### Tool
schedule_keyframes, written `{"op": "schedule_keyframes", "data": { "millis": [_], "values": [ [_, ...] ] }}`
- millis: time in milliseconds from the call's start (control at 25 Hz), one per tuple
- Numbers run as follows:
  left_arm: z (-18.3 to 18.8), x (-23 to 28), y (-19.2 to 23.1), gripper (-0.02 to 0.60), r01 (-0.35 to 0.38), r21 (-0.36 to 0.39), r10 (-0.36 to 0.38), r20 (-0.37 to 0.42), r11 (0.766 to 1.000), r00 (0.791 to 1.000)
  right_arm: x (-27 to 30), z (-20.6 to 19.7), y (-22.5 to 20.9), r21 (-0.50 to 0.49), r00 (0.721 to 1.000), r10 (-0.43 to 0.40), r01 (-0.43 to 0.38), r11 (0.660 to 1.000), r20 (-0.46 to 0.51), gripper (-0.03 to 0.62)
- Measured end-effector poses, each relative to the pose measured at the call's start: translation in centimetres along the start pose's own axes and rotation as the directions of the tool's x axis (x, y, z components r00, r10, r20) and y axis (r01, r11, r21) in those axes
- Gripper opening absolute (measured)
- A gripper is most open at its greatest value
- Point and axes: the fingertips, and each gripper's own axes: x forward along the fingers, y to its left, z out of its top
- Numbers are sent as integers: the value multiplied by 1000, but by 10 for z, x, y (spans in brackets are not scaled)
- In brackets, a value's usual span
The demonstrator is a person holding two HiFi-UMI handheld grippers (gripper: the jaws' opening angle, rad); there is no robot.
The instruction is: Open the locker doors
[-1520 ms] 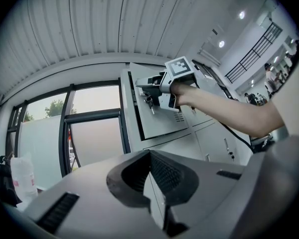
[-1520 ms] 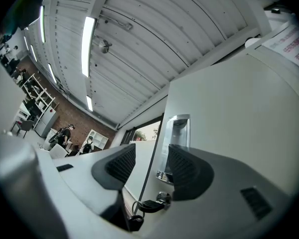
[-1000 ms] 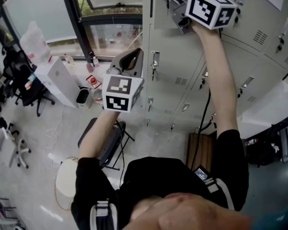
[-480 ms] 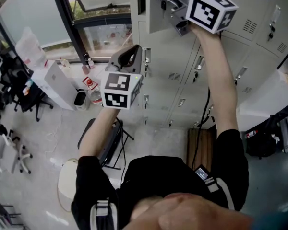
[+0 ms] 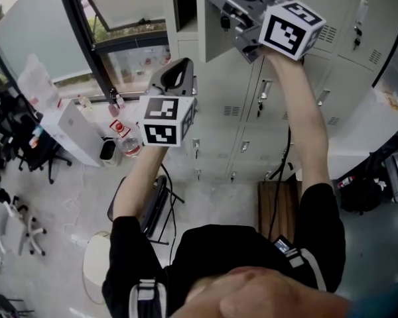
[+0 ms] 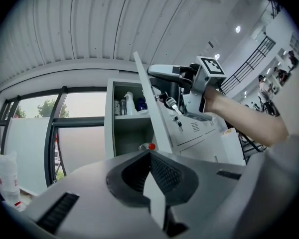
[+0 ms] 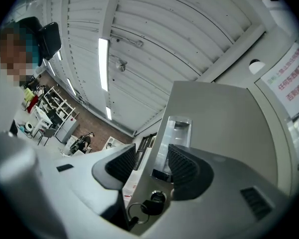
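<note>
One door [image 7: 229, 123] edge, R gripper [image 7: 152, 164] (ajar)

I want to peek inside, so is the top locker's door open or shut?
Open. The locker door stands angled out from the cabinet, and bottles show on the shelf inside.

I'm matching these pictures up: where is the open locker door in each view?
Head view: locker door at top centre, swung outward.
Left gripper view: locker door mid-frame, nearly edge-on, top leaning left.
Right gripper view: locker door fills the right half, key in its lock.
Shared landmark: the right gripper at the door's free edge.
</note>
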Motion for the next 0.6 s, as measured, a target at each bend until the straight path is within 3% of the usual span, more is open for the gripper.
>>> {"op": "schedule_keyframes", "data": {
  "millis": [240, 440, 600],
  "values": [
    [13, 13, -16, 9, 15, -8, -15, 27, 1000, 1000, -15, 14, 9, -37, 1000, 20, -20, 999, 6, 202],
    [20, 20, -43, 9, 63, -4, -62, 41, 998, 997, -36, 23, 6, 11, 999, 26, -27, 1000, 39, 201],
    [27, 22, -63, 9, 106, -2, -106, 57, 994, 993, -54, 31, 5, -7, 999, 6, -5, 1000, 40, 201]
  ]
}}
